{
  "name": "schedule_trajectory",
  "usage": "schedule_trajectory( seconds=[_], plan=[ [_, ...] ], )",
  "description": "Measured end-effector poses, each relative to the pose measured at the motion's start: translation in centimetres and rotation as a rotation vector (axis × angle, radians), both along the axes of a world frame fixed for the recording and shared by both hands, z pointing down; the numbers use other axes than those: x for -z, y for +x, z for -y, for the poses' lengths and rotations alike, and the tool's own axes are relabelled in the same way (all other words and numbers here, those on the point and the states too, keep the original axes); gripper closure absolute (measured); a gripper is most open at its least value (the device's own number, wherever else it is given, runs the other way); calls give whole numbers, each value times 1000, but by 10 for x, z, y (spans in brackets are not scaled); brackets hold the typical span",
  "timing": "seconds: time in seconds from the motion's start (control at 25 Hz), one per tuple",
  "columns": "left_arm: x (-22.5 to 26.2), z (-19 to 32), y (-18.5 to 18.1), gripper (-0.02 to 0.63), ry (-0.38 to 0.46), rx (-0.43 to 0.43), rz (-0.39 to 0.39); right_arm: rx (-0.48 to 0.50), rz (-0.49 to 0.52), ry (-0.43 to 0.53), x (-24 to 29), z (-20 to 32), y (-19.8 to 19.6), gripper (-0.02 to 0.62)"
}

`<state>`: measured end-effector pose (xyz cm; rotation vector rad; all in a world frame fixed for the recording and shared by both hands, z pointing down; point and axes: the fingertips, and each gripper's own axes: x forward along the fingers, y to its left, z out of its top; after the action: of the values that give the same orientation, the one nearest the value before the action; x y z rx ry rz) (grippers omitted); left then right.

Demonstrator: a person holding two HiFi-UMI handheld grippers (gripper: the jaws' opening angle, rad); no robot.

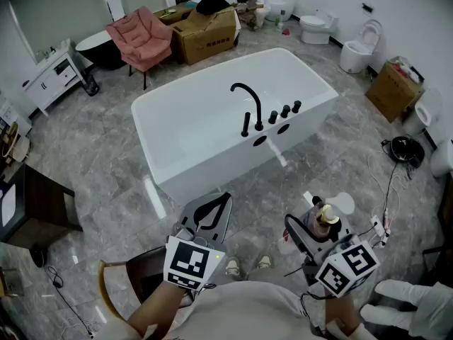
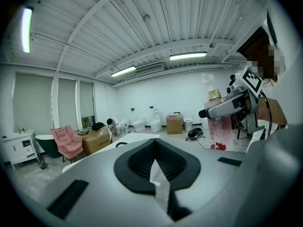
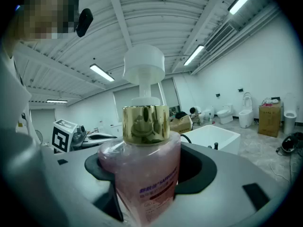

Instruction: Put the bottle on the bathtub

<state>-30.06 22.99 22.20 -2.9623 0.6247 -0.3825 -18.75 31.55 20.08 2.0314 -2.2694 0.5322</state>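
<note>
- Between the right gripper's (image 1: 315, 234) jaws, the pink bottle (image 3: 149, 174) is clamped upright, short of the bathtub's (image 1: 205, 126) near edge.
- Left gripper (image 2: 156, 162): jaws together, nothing between them.
- A black tap (image 1: 248, 103) stands on that near edge.

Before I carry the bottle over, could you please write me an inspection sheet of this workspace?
Surface: bathtub rim is bare except for the black faucet and its knobs.
Job's things: bottle of pink liquid, upright, not yet on the bathtub.
Clutter: cardboard box and pink armchair beyond the bathtub.
Grippers: right gripper jaws clamp the bottle; left gripper jaws together, nothing between them.
Cables: black cable on the floor at the right.
Surroundings: grey tile floor, toilets along the far side, a person crouching there.
</note>
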Motion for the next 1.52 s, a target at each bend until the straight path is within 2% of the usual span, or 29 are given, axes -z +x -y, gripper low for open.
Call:
schedule_trajectory(
  seconds=[0.4,0.72,0.88,1.04,1.28,1.52],
  plan=[
    [-1,8,12,588,0,-37,-9,-14,18,12,2,4,9,252],
    [2,18,18,588,2,-62,-35,-71,14,13,3,5,21,252],
    [2,23,29,588,4,-66,-45,-157,16,27,0,0,48,253],
    [-12,38,47,588,-1,-52,-25,-177,-5,47,-4,7,76,253],
    [-22,66,99,588,15,-36,-28,-153,-21,61,-16,37,133,253],
    [-39,99,164,588,-30,-19,-8,-68,-22,72,-25,83,198,253]
  ],
)
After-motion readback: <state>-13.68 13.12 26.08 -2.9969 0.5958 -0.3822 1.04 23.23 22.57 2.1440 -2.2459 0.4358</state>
